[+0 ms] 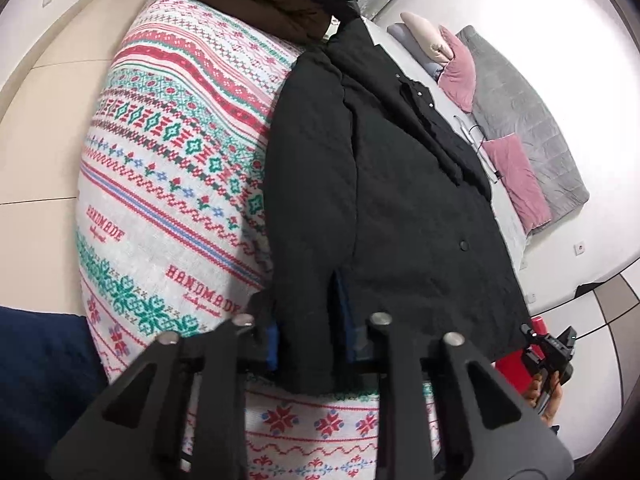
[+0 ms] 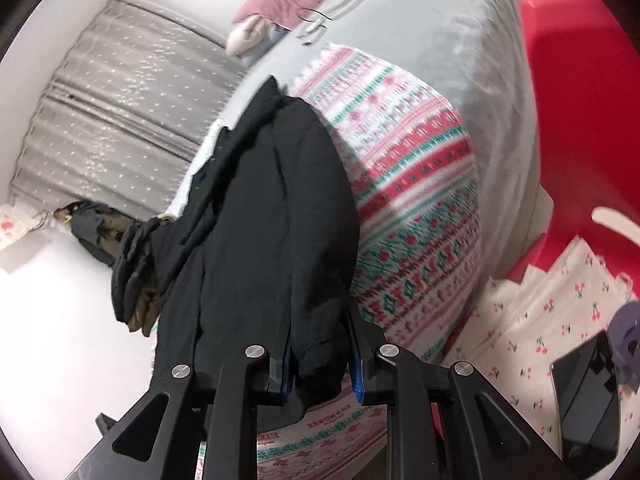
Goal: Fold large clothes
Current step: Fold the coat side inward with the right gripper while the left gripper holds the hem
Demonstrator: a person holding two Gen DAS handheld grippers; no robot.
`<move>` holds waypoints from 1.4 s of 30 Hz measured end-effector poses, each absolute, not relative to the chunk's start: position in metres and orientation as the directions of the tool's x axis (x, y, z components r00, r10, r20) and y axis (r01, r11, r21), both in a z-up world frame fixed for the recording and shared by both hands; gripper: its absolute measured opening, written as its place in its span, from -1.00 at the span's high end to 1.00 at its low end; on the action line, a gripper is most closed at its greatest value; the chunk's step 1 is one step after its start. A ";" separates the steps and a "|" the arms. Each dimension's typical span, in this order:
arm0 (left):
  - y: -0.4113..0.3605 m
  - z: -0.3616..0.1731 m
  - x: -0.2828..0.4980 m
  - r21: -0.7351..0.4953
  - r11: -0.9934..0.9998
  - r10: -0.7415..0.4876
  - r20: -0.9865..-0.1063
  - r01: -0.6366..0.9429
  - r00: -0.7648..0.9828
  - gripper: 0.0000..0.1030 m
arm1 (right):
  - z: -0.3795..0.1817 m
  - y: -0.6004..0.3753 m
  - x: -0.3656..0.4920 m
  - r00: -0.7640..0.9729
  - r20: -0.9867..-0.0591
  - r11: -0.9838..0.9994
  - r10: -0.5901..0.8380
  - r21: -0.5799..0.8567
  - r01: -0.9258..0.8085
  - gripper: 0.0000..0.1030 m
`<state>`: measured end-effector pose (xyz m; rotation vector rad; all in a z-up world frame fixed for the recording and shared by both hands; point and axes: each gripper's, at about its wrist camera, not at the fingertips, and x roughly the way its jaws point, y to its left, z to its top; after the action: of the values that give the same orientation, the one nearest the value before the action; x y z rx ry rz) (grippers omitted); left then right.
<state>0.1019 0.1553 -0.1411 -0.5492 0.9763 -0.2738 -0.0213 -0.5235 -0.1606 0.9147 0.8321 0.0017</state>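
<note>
Black quilted fabric coat (image 1: 384, 184) spread flat on patterned red-and-green knit-print bedspread (image 1: 168, 168), hem nearest. Left gripper (image 1: 312, 344) and right gripper (image 2: 320, 364) both clamped on hem fabric. Judged soft, bulky, moderately heavy, sag-prone; best taken at hem corners.

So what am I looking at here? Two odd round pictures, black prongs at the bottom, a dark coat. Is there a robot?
No robot: a person holds a hand-held gripper in each hand, and each carries a wide-angle camera looking along its two fingers. The left hand-held gripper is shut on the hem of a black coat spread over a patterned blanket on a bed. The right hand-held gripper is shut on another part of that coat's edge. Pink pillows and a grey blanket lie further back.
</note>
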 end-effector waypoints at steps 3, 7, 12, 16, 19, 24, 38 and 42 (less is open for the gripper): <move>0.156 -0.137 0.102 -0.567 0.824 -0.466 -0.692 -0.014 0.551 0.78 | -0.156 -0.525 -0.024 0.713 -0.627 0.633 0.313 0.698 0.335 0.63; 0.156 -0.131 0.103 -0.569 0.822 -0.468 -0.680 -0.004 0.564 0.85 | -0.136 -0.519 -0.026 0.758 -0.573 0.639 0.312 0.717 0.278 0.74; 0.165 -0.121 0.106 -0.589 0.808 -0.477 -0.665 -0.010 0.575 0.86 | -0.123 -0.514 -0.029 0.775 -0.563 0.642 0.288 0.714 0.280 0.82; 0.172 -0.110 0.106 -0.580 0.814 -0.471 -0.658 0.003 0.588 0.87 | -0.117 -0.510 -0.039 0.791 -0.545 0.627 0.277 0.727 0.281 0.86; 0.180 -0.099 0.105 -0.570 0.821 -0.458 -0.648 0.012 0.608 0.87 | -0.110 -0.502 -0.049 0.804 -0.526 0.620 0.278 0.738 0.269 0.87; 0.201 -0.084 0.106 -0.576 0.817 -0.458 -0.639 0.011 0.618 0.88 | -0.097 -0.489 -0.070 0.827 -0.485 0.606 0.284 0.760 0.237 0.88; 0.186 -0.079 0.108 -0.437 0.899 -0.361 -0.692 0.035 0.625 0.88 | -0.097 -0.471 -0.070 0.802 -0.520 0.593 0.293 0.757 0.275 0.88; 0.188 -0.074 0.108 -0.426 0.904 -0.351 -0.683 0.042 0.641 0.87 | -0.093 -0.471 -0.069 0.819 -0.494 0.579 0.293 0.773 0.260 0.88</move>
<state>0.1084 0.1881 -0.0737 -0.3934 0.8507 -0.2308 -0.0686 -0.4714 -0.0927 0.9707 0.6374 0.0208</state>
